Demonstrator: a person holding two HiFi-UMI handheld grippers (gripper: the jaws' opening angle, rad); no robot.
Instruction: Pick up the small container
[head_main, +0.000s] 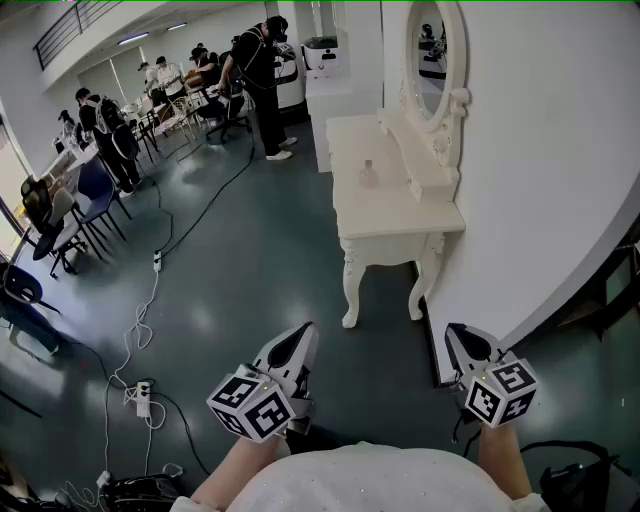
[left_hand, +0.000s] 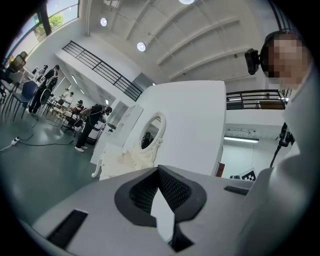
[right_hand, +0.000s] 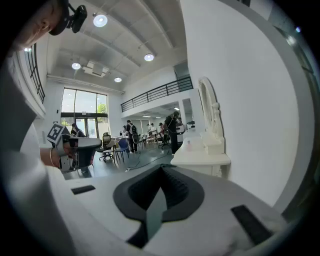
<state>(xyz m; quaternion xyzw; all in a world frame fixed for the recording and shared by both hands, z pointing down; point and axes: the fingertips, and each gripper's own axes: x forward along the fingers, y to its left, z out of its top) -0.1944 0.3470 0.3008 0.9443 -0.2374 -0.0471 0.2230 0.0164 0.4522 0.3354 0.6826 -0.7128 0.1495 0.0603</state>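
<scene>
Both grippers are empty and held close to the person's body. The left gripper (head_main: 303, 332) has its jaws together on nothing, and the right gripper (head_main: 456, 333) is likewise closed with nothing between its pads. None of the pick-up looks done. The container (head_main: 369, 175) sits on the white table (head_main: 400, 215), well apart from either gripper, toward the back of the tabletop and near the mirror (head_main: 433, 60). As I judge it, everything is left to do: walk up, open a gripper, close on the container, lift. It stands upright, long axis vertical, its narrower top pointing at the ceiling. It's too small from here to say more.
</scene>
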